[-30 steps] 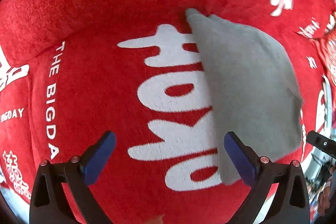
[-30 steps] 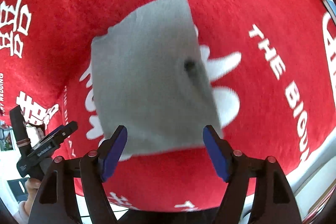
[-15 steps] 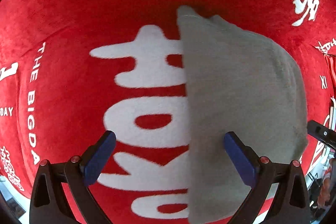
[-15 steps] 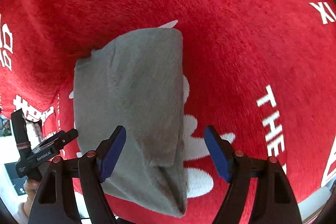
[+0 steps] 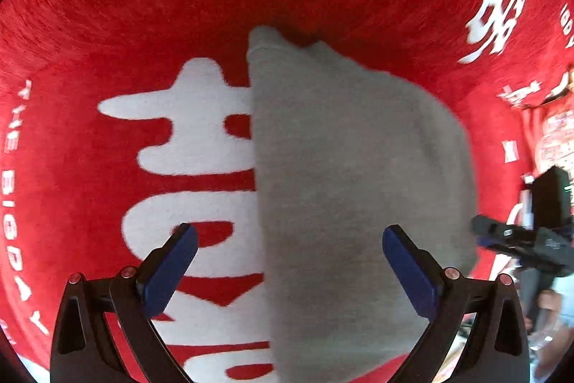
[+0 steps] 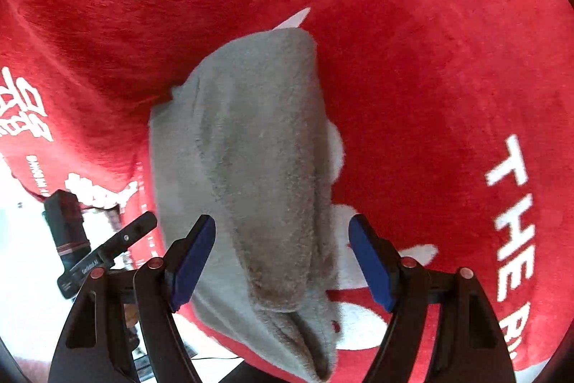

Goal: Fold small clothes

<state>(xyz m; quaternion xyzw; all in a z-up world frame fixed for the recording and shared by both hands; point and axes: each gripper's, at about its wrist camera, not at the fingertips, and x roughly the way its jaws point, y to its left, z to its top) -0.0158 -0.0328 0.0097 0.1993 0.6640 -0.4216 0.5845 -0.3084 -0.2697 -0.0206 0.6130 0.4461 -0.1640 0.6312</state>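
Observation:
A small grey fleece garment (image 5: 358,189) lies folded on a red plush cloth with white lettering (image 5: 107,24). In the right wrist view the garment (image 6: 258,174) shows several stacked layers with a rounded fold along its right side. My left gripper (image 5: 290,261) is open and empty, its blue pads straddling the garment's left edge from above. My right gripper (image 6: 281,261) is open and empty, its pads either side of the garment's near end. Each gripper shows at the edge of the other's view: the right one (image 5: 527,239), the left one (image 6: 97,253).
The red cloth (image 6: 448,60) covers the whole work surface and drops off at its near edge in both views. Beyond it a pale floor (image 6: 28,275) shows at lower left in the right wrist view. Clutter sits past the cloth's right edge (image 5: 559,131).
The garment went from an open flat sheet to a narrower layered fold. Both grippers have come closer over it and stayed open.

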